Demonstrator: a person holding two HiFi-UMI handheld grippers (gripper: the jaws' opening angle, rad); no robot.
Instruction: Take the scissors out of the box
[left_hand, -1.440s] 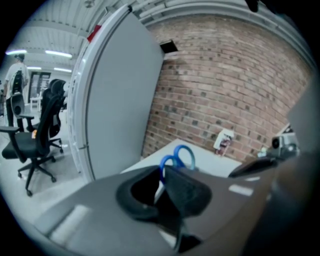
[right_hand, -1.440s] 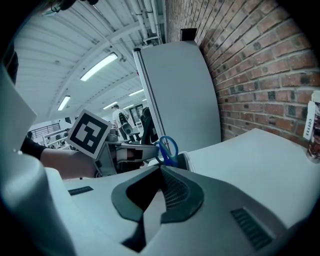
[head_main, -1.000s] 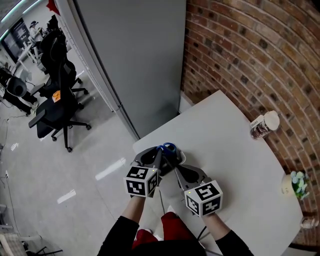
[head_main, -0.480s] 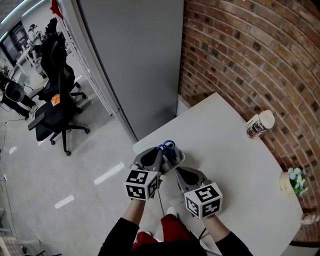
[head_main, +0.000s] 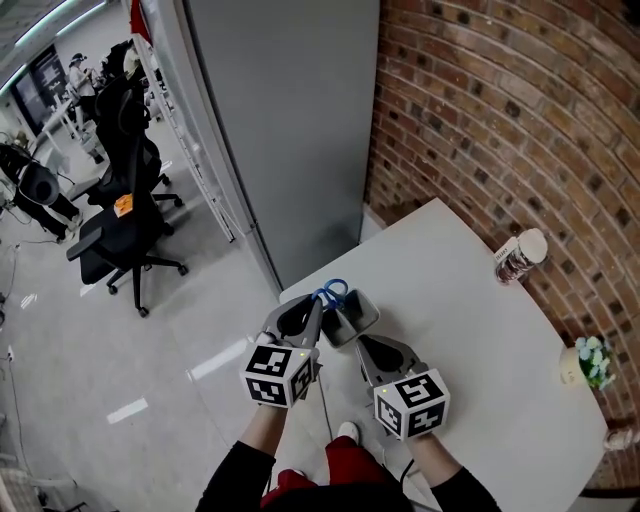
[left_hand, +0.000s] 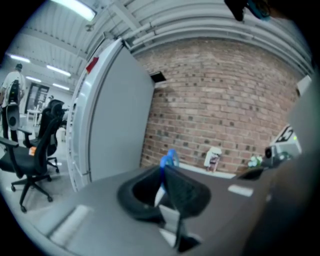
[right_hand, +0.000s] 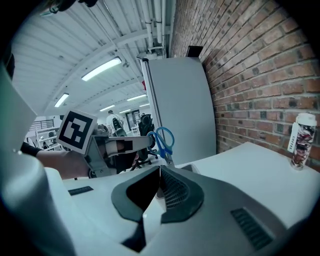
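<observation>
Blue-handled scissors (head_main: 332, 292) are pinched near the pivot by my left gripper (head_main: 322, 303), which is shut on them. The handles (left_hand: 169, 159) poke up past its jaws. A small grey box (head_main: 358, 312) sits just right of them at the table's near corner. My right gripper (head_main: 356, 338) is shut on the box's near wall. In the right gripper view the scissors (right_hand: 162, 140) hang from the left gripper (right_hand: 147, 142) above my right jaws (right_hand: 159, 175). Their blade tips are hidden behind those jaws.
The white table (head_main: 460, 300) stretches right toward a brick wall. A bottle (head_main: 520, 255) stands at its far edge and a small flower pot (head_main: 588, 365) at the right. A grey cabinet (head_main: 290, 120) rises beyond the corner. Office chairs (head_main: 115, 220) stand on the floor at left.
My left gripper has risen a little with the scissors in it. The right gripper has also come up slightly at the box.
</observation>
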